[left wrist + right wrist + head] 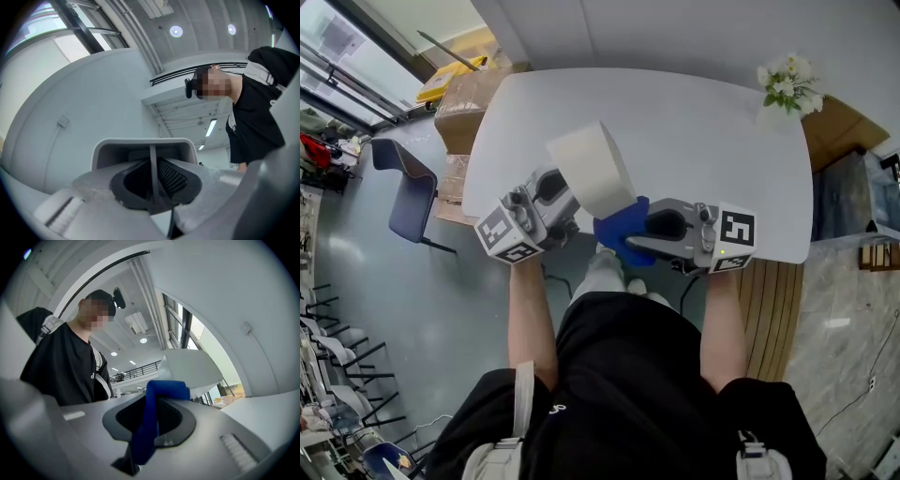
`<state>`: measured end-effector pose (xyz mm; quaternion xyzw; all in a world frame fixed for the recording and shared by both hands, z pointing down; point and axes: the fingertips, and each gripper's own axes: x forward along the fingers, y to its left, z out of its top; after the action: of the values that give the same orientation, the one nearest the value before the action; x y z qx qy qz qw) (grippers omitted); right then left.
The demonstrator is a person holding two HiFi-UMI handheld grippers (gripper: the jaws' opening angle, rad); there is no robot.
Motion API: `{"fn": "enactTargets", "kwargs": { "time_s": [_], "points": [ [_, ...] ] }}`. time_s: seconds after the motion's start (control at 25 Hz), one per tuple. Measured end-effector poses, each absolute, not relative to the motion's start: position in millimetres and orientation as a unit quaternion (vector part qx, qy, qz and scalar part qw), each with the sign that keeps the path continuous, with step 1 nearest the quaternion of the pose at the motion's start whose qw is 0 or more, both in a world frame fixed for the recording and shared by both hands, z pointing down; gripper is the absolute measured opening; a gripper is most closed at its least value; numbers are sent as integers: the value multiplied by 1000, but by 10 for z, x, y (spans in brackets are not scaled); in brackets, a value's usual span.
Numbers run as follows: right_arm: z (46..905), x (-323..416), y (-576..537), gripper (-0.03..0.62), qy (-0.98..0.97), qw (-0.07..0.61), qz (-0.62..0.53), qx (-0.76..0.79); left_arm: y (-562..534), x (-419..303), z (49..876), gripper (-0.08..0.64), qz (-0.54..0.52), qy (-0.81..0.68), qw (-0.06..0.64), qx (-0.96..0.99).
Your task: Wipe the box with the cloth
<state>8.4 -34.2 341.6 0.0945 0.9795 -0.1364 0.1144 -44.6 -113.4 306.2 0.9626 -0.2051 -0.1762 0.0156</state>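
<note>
Right gripper (pixel 647 238) clamps the crumpled blue fabric cloth (pixel 619 232) at the white open rectangular box (pixel 592 167). Left gripper (pixel 563 211) pinches the box's thin wall, above the rounded white table (pixel 703 141). Risk: wiping pressure twists the box loose.

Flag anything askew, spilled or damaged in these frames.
Nothing looks spilled or damaged. Only the white box is askew: it hangs tilted above the table, clamped by a thin wall in the left gripper. The right gripper holds the blue cloth at its lower edge. That fits wiping.
</note>
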Motion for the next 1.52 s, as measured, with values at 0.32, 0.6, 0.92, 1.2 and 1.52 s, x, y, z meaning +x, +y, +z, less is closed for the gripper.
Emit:
{"fn": "enactTargets", "kwargs": {
  "time_s": [0.32, 0.6, 0.92, 1.2, 1.52],
  "points": [
    [3113, 124, -318, 55, 977, 156, -108, 92, -1084, -465, 3336, 49, -136, -206, 34, 968],
    [2912, 195, -380, 57, 979, 177, -76, 70, -934, -522, 3425, 48, -143, -177, 49, 973],
    [2834, 240, -485, 57, 974, 210, -75, 48, -815, -505, 3511, 48, -132, -148, 54, 979],
    [2800, 305, -720, 57, 970, 229, -74, -14, -630, -294, 3430, 48, -116, -84, 33, 989],
    [2830, 458, -993, 57, 966, 233, -70, -93, -483, -234, 3332, 48, -129, -32, 29, 991]
  ]
}}
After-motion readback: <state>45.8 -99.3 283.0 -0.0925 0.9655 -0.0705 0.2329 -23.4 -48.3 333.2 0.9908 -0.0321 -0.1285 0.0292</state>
